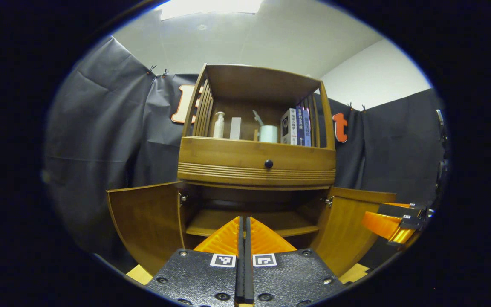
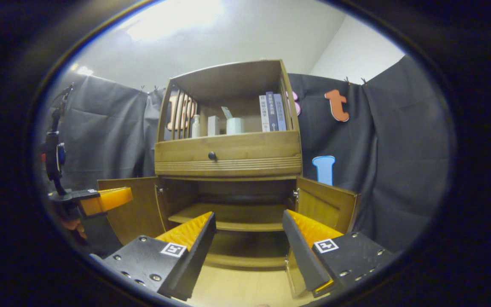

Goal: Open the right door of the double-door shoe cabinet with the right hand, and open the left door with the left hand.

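Observation:
The wooden shoe cabinet (image 1: 256, 164) stands straight ahead with both lower doors swung wide. Its left door (image 1: 147, 221) and right door (image 1: 352, 226) angle outward, baring an inner shelf (image 1: 211, 224). My left gripper (image 1: 244, 219) is shut with nothing between its fingers, centred in front of the open compartment and touching neither door. In the right gripper view, my right gripper (image 2: 249, 217) is open and empty, framing the compartment between the left door (image 2: 139, 217) and the right door (image 2: 326, 209). The left gripper (image 2: 124, 196) hangs beside the left door, and the right gripper (image 1: 371, 221) hovers by the right door.
Above the doors is a drawer with a dark knob (image 1: 268, 163). The open top shelf holds a bottle (image 1: 218, 125), a white cup (image 1: 268, 133) and books (image 1: 296, 126). Black cloth wall surrounds the cabinet. Pale flooring (image 2: 237, 285) lies in front.

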